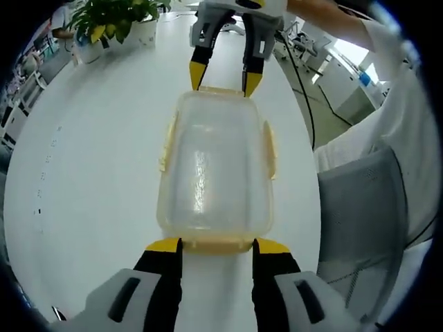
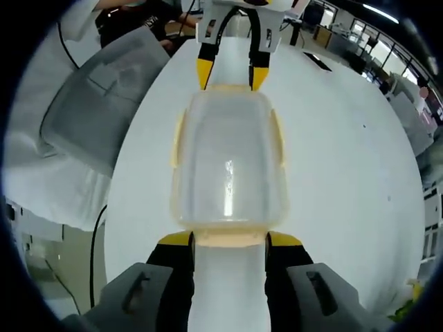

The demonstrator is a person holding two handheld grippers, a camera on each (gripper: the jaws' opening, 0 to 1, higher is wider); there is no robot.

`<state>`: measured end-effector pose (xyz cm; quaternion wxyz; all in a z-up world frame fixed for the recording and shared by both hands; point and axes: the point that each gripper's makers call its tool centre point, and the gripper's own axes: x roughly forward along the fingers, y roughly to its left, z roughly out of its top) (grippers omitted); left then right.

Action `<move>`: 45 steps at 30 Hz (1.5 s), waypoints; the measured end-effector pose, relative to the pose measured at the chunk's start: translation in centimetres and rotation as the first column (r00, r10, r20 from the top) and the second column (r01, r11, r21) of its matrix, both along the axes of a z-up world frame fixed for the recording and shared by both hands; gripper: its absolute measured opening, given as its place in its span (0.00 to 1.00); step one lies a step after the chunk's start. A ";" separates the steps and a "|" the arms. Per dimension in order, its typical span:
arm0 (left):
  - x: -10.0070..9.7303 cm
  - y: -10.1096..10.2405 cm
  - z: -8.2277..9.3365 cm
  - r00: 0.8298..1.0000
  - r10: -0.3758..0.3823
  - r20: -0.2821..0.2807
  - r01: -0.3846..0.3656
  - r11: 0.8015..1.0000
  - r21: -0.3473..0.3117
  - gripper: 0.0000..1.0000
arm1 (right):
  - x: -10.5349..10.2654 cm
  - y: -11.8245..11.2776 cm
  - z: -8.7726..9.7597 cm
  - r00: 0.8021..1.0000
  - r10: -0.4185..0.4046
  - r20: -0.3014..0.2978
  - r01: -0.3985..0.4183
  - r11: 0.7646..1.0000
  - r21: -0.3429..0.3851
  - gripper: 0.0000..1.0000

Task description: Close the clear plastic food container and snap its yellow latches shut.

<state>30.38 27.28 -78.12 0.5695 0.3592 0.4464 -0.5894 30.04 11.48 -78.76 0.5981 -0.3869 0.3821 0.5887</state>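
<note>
The clear plastic container lies on the white table with its lid on. Pale yellow latches run along its long sides and both ends. My left gripper is open at the near end, its yellow tips on either side of the end latch. My right gripper is open at the far end, tips at the lid's edge. In the right gripper view the container lies lengthwise, my right gripper straddling the near end latch and the left gripper opposite.
A potted plant stands at the table's far left. A grey chair and a person's white sleeve are at the right table edge, with a black cable. The chair is on the left in the right gripper view.
</note>
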 end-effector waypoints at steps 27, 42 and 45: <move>0.9 2.7 0.2 0.993 0.111 0.031 -0.112 0.993 0.035 0.54 | -0.1 -5.4 -2.1 0.952 -0.292 -0.089 0.283 0.954 -0.101 0.46; 3.4 1.6 4.3 0.545 0.777 -0.315 -0.832 0.547 -0.090 0.50 | 0.8 -3.9 2.9 0.554 -0.687 -0.470 0.793 0.607 0.047 0.41; 3.0 1.5 3.7 0.459 0.814 -0.355 -0.878 0.476 -0.045 0.50 | 1.3 -2.0 4.5 0.453 -0.668 -0.591 0.858 0.507 0.086 0.43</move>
